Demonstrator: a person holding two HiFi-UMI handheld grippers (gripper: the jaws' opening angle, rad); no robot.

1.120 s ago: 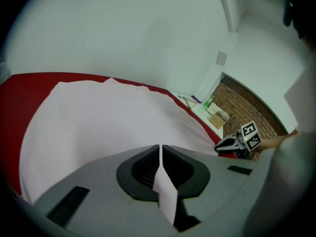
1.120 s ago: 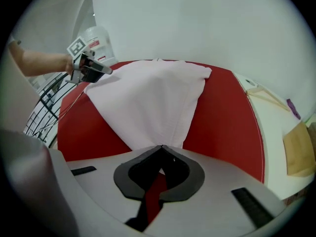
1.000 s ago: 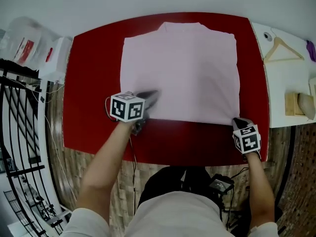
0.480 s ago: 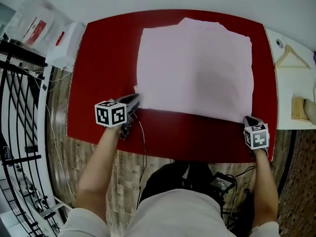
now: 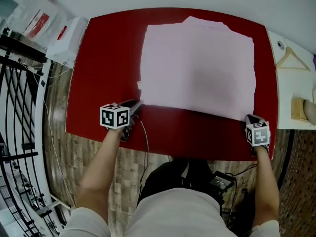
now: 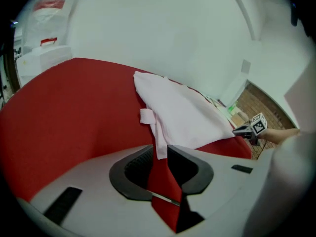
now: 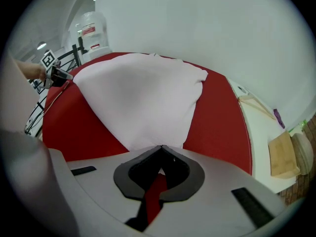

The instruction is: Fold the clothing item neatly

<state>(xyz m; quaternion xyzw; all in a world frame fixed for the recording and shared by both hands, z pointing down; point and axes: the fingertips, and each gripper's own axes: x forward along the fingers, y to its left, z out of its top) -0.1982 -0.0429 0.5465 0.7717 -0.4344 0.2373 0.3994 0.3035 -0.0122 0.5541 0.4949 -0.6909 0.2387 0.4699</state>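
Your left gripper view shows what the head view cannot. The left hand-held gripper (image 6: 161, 157) has just been opening, and its jaws stand narrowly apart with the near-left edge of the pink garment (image 6: 182, 117) hanging loose between them. The right hand-held gripper (image 7: 160, 149) is clamped on the near-right corner. The garment lies flat on the red tabletop (image 5: 103, 73), spreading away from both.

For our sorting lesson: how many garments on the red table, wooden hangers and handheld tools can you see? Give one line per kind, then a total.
Pink garment: 1
Wooden hanger: 1
Tools: 2, the left tool (jaws just opening, garment corner between them) and the right tool
Total: 4
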